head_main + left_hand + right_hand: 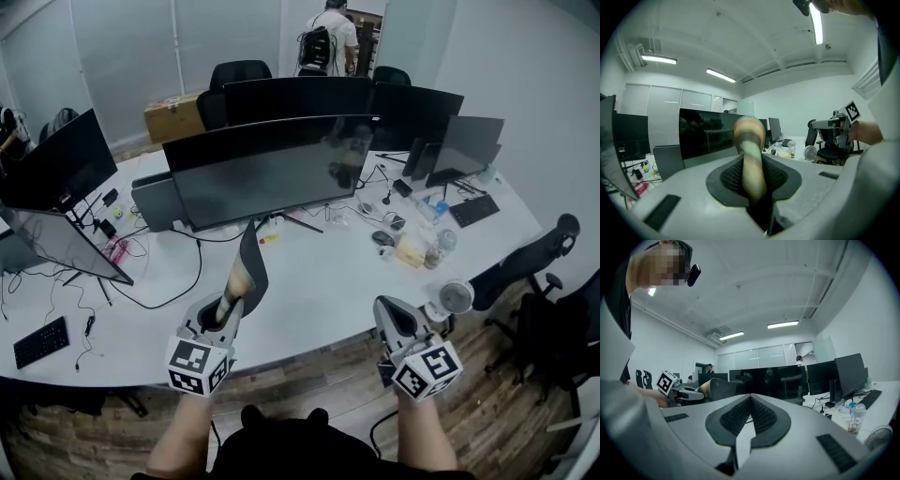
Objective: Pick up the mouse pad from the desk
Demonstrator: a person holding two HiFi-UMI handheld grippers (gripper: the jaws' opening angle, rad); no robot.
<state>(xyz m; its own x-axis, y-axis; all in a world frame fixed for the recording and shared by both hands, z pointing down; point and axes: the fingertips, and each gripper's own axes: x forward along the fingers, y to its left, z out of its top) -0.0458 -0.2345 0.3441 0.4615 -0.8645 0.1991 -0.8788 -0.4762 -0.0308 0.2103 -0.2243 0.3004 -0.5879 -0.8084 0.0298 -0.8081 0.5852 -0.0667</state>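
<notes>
The mouse pad [249, 267] is off the white desk [319, 291], standing upright above its front edge. It has a dark back and a striped, coloured face. My left gripper [231, 307] is shut on its lower edge. In the left gripper view the mouse pad [749, 136] stands edge-on between the pads of my left gripper [753, 177]. My right gripper [394, 321] hovers at the desk's front edge, to the right of the pad and apart from it. In its own view, my right gripper [750, 401] has its tips together and nothing held. There the mouse pad [719, 389] shows at the left.
A row of dark monitors [272, 169] stands across the desk, with cables, bottles [441, 246] and a small fan [457, 296] to the right. A keyboard [40, 341] lies at far left. Office chairs [534, 272] stand at right. A person [330, 37] stands at the back.
</notes>
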